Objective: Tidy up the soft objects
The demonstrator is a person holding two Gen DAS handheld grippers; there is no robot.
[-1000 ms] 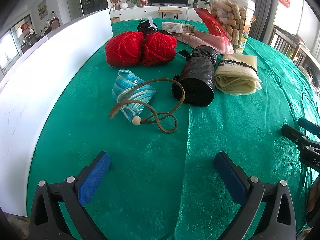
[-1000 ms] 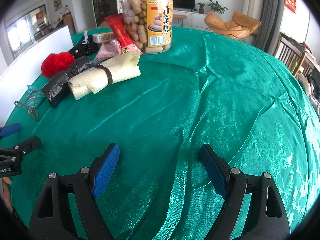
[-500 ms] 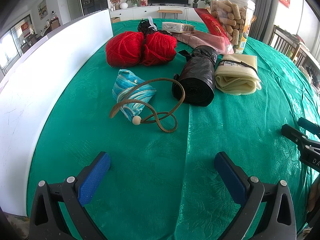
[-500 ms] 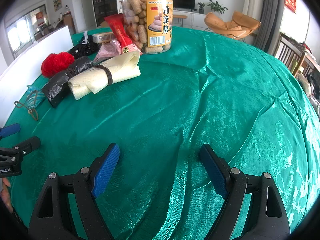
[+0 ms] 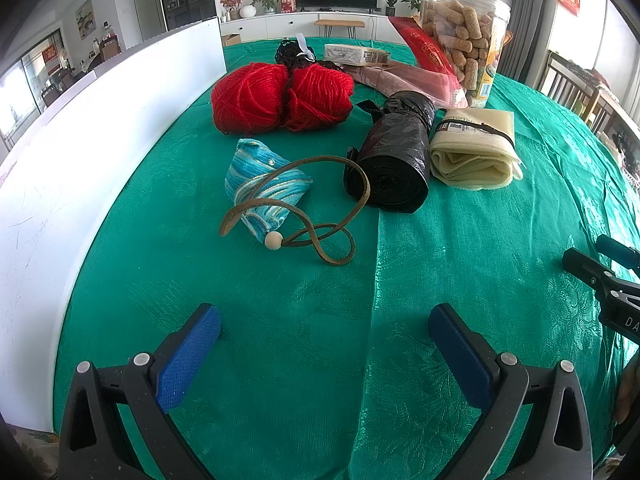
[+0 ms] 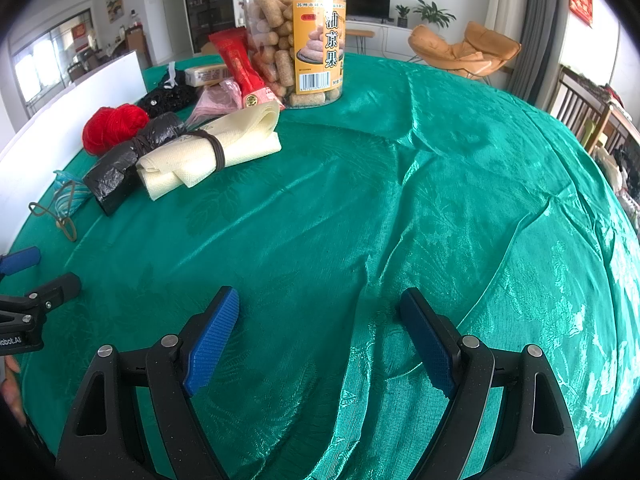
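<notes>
Green satin tablecloth (image 5: pixel 280 360) covers a round table in a living room, with a white board (image 5: pixel 80 140) standing along its left edge. Taking the clear snack jar (image 6: pixel 296 40) as landmark: a red snack packet (image 6: pixel 236 64) leans against its left side, and a pink bag (image 6: pixel 212 102) lies just in front of that. Red yarn skeins (image 5: pixel 280 98) sit well left of the jar. A black roll of bin bags (image 5: pixel 394 160) lies in front of the jar, touching a folded cream cloth (image 5: pixel 472 152) bound with a band. Left of the roll, further from the jar, lies a blue striped pouch (image 5: pixel 264 182) with a brown cord (image 5: pixel 340 208) looped over it. Nearest the cameras, the left gripper (image 5: pixel 324 320) and right gripper (image 6: pixel 318 304) hover over bare cloth, jaws spread wide, holding nothing.
</notes>
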